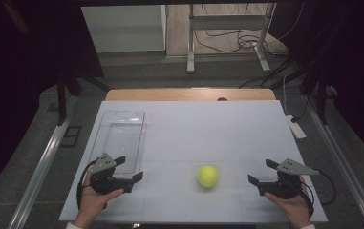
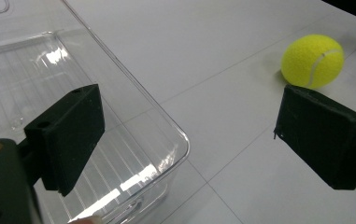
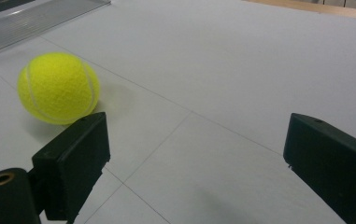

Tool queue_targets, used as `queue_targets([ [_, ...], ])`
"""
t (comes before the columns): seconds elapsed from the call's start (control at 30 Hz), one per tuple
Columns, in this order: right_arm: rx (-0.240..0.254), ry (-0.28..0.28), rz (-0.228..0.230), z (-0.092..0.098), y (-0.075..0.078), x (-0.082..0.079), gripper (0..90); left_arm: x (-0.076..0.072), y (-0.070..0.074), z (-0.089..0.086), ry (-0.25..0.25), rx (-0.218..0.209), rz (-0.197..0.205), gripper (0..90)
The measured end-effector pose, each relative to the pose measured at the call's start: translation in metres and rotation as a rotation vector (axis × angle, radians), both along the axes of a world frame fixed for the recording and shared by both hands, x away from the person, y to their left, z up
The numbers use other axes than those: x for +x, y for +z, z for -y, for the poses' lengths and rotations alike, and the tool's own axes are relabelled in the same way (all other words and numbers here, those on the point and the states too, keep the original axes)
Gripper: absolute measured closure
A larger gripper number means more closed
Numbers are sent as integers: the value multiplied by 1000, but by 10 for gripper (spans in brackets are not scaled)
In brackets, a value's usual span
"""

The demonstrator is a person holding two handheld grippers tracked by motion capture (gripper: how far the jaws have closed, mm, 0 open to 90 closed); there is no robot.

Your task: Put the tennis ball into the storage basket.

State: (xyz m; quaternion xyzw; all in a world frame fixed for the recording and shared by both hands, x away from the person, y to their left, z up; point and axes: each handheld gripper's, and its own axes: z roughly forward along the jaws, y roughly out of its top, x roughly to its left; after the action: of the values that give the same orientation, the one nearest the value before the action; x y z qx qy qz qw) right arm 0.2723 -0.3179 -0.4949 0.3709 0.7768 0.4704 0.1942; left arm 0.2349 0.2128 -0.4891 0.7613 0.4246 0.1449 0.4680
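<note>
A: Where were your tongs?

B: Your left tongs [image 1: 131, 169] and right tongs [image 1: 259, 172] were both spread wide, empty, low over the white surface [image 1: 227, 129]. The tennis ball [image 1: 208, 176] sat between them, the clear tray [image 1: 118, 139] beyond the left.

A: The risk?

B: A glancing jaw could roll it away.

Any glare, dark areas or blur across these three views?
High view: room around the table is very dark. Left gripper view: bright glare streaks on the clear tray; its near jaws look soft. Right gripper view: the ball is sharp and casts a faint shadow.
</note>
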Motion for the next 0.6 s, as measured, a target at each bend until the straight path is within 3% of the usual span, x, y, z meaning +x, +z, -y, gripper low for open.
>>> queue_targets([
  [0.6, -5, 4, -14, 0, -2, 1, 72, -1, 2, -1, 0, -6, 3, 87],
])
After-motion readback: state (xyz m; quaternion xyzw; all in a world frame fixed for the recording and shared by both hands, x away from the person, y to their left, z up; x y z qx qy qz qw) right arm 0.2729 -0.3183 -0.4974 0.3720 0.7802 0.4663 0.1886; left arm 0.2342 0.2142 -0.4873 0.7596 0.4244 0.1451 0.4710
